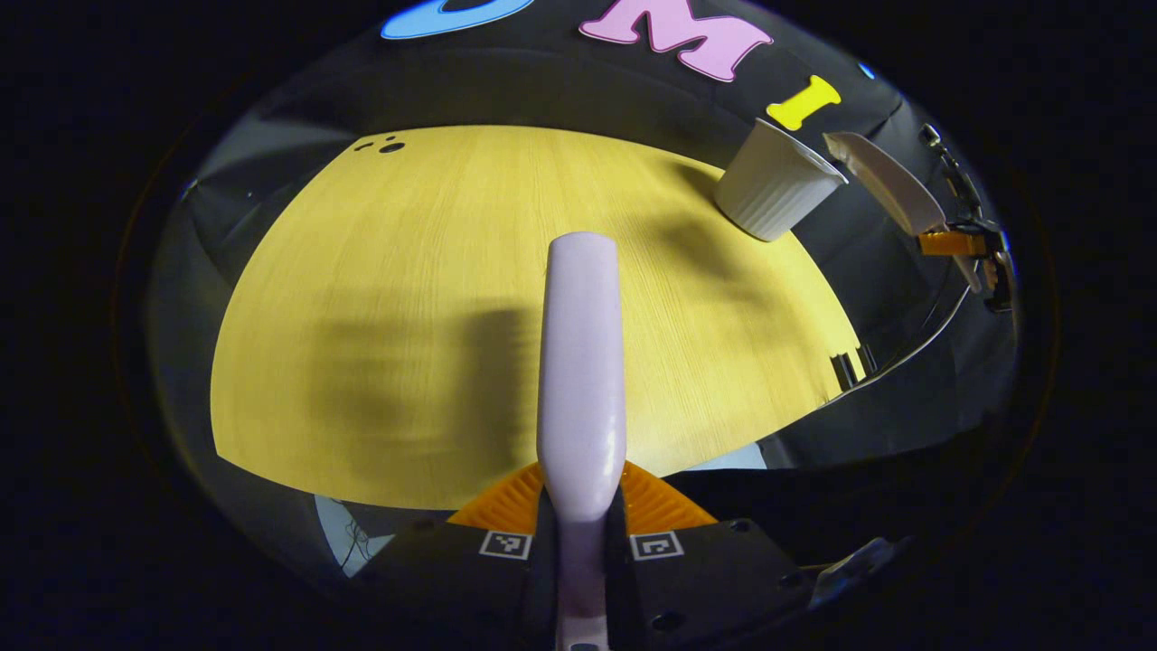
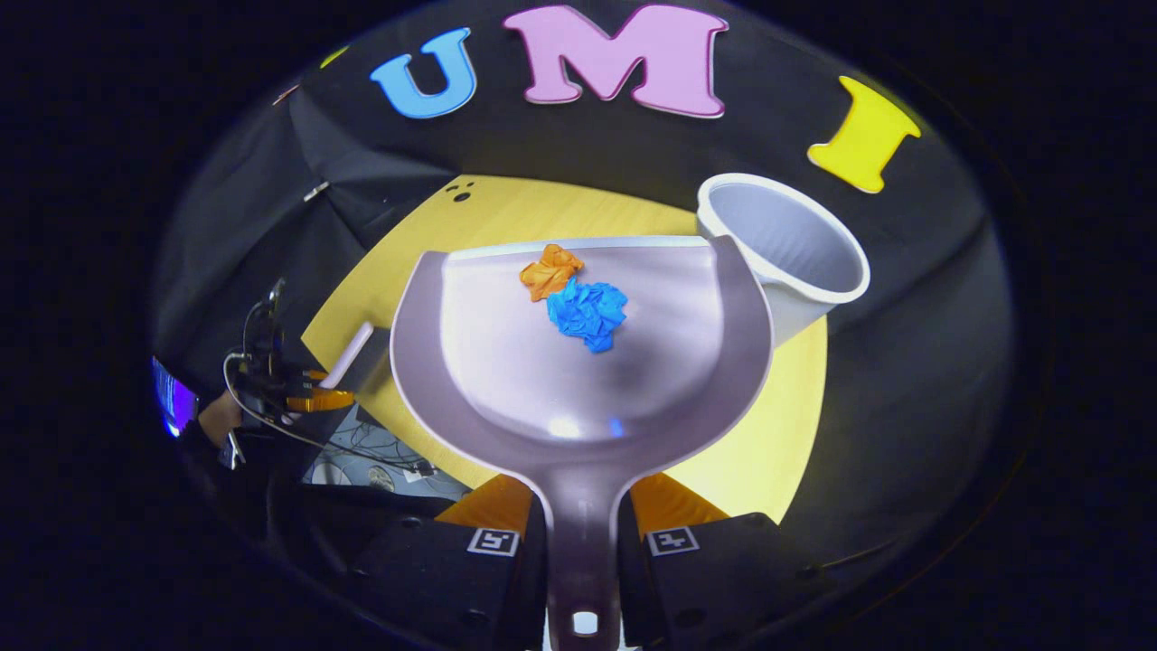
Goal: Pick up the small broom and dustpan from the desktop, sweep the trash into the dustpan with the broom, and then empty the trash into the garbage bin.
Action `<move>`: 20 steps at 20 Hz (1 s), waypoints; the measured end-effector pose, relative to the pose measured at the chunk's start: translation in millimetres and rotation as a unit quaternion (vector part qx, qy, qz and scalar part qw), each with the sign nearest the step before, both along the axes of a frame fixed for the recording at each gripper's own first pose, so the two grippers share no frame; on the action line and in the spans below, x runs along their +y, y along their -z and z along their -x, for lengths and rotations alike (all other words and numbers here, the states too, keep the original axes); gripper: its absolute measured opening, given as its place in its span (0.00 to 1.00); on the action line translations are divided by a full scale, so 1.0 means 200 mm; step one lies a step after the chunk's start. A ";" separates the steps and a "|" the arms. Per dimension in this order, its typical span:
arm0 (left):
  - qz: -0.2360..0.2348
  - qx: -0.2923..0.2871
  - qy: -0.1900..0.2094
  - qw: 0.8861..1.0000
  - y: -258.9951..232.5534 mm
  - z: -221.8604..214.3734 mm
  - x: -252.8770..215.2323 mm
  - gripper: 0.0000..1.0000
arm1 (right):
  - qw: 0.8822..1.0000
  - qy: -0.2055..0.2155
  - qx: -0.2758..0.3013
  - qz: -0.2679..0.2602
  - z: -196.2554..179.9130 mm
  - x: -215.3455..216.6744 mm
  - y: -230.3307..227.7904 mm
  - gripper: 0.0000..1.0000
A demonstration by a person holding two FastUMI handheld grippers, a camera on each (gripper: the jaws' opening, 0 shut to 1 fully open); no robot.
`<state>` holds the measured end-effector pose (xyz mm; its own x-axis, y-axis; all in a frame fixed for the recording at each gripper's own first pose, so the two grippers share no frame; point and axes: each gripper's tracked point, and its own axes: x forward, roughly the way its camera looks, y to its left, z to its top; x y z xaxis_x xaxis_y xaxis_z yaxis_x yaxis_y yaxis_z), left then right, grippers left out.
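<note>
My left gripper [image 1: 583, 493] is shut on the pale handle of the small broom [image 1: 583, 362], which points forward over the yellow table [image 1: 407, 316]. The right gripper [image 2: 580, 506] is shut on the handle of the pale dustpan [image 2: 578, 398], held above the table. In the pan, near its front lip, lie an orange paper wad [image 2: 550, 269] and a blue paper wad [image 2: 587, 312], touching each other. The white garbage bin [image 2: 795, 262] stands just beyond the pan's right corner. From the left gripper view, the bin [image 1: 777, 185] is at the table's far right, with the dustpan [image 1: 890, 185] tilted beside it.
The left gripper [image 2: 312, 398] with the broom [image 2: 348, 354] hangs off the table's left edge in the right gripper view, a hand [image 2: 217, 416] behind it. Cables [image 2: 362, 452] lie on the floor below. Black cloth rings the table [image 2: 777, 434].
</note>
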<state>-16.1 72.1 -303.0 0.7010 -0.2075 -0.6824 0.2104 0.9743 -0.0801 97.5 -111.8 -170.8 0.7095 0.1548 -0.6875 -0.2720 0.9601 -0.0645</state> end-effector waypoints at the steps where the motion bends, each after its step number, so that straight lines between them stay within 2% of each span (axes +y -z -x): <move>1: 0.005 -0.001 -0.006 1.000 -0.02 -0.01 0.01 0.24 | 1.000 0.008 -0.004 -0.002 -0.01 -0.01 -0.02 0.36; 7: 0.012 -0.013 -0.034 0.999 -0.16 -0.10 0.11 0.25 | 0.997 0.063 -0.043 0.021 -0.15 -0.13 -0.11 0.36; 11: 0.012 -0.022 -0.055 0.998 -0.24 -0.19 0.21 0.25 | 0.988 0.100 -0.066 0.101 -0.29 -0.26 -0.11 0.36; 12: 0.013 -0.025 -0.061 0.998 -0.25 -0.19 0.23 0.25 | 0.985 0.109 -0.070 0.114 -0.33 -0.27 -0.10 0.32; 13: 0.017 -0.027 -0.068 0.997 -0.27 -0.21 0.25 0.25 | 0.983 0.118 -0.072 0.118 -0.35 -0.30 -0.10 0.36; 15: 0.028 -0.027 -0.081 0.996 -0.27 -0.22 0.27 0.24 | 0.981 0.133 -0.064 0.123 -0.35 -0.30 -0.07 0.36; 18: 0.036 -0.022 -0.096 0.995 -0.26 -0.23 0.31 0.26 | 0.974 0.138 -0.047 0.173 -0.35 -0.33 -0.10 0.36; 19: 0.041 -0.020 -0.101 0.994 -0.26 -0.23 0.31 0.24 | 0.969 0.136 -0.048 0.200 -0.36 -0.35 -0.12 0.32; 20: 0.050 -0.019 -0.107 0.993 -0.25 -0.23 0.32 0.26 | 0.963 0.129 -0.049 0.230 -0.37 -0.38 -0.14 0.36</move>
<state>30.7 135.5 -252.1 0.7606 -0.1152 -0.6389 0.0031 0.9848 -0.1739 171.8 -188.3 -143.3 0.7486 -0.3405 -0.5689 0.0011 0.8587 -0.5125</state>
